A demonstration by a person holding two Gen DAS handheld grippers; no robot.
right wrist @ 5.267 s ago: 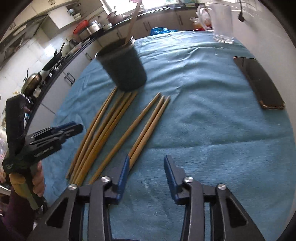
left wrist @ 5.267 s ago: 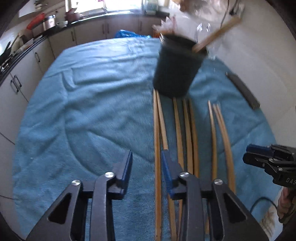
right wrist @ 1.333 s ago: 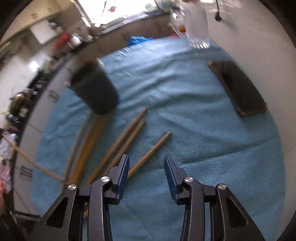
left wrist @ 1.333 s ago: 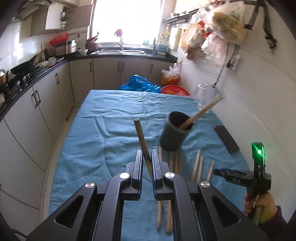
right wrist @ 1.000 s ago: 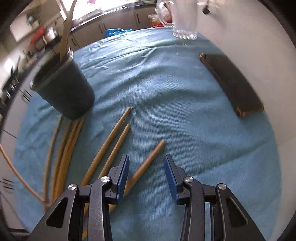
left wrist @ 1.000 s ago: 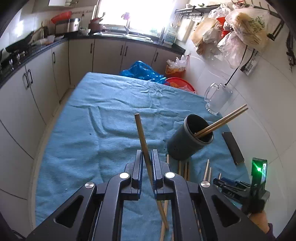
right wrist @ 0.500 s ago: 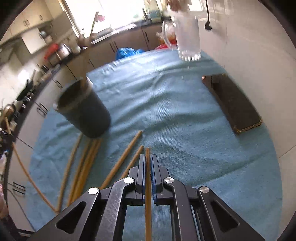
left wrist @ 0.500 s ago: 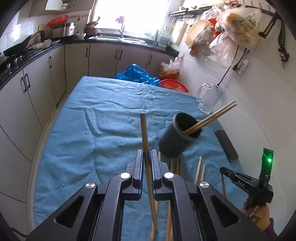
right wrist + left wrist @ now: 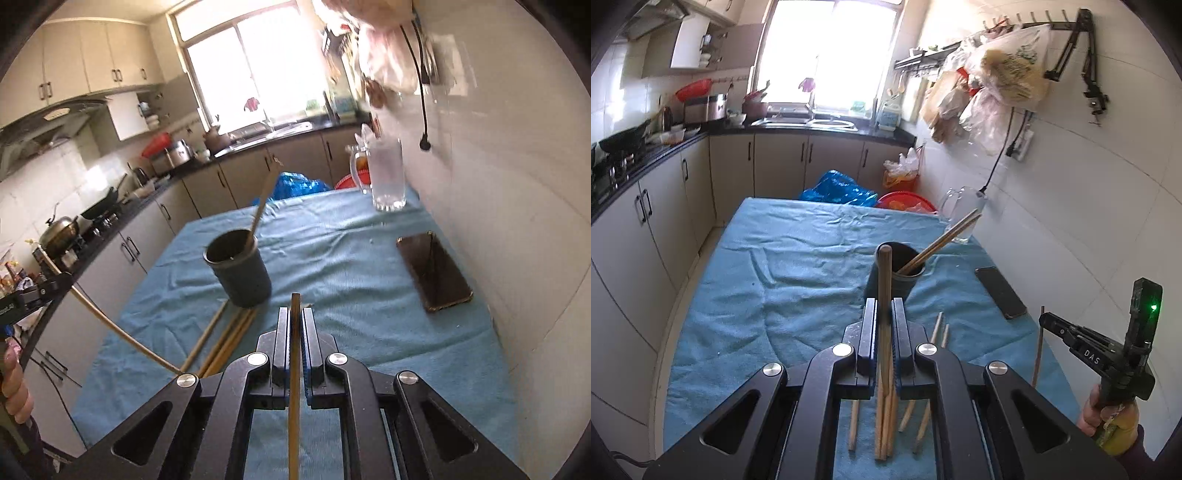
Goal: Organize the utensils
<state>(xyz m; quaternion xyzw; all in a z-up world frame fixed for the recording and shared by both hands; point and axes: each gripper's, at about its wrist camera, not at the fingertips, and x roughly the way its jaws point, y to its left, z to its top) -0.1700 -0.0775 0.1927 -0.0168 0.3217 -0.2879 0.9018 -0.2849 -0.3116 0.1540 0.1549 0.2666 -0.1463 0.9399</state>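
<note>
Claws come first: the left claw (image 9: 884, 332) pinches one chopstick (image 9: 884, 280) upright, its tip in front of the cup (image 9: 905, 284). The right claw (image 9: 294, 332) is pressed on another stick (image 9: 294, 387), held above the blue cloth (image 9: 332, 258). Loose sticks (image 9: 225, 339) lie on the counter just before the dark cup, which holds two more (image 9: 942, 240) leaning out. Beyond, near the wall, lie a phone (image 9: 434, 271) and a glass mug (image 9: 386, 177).
</note>
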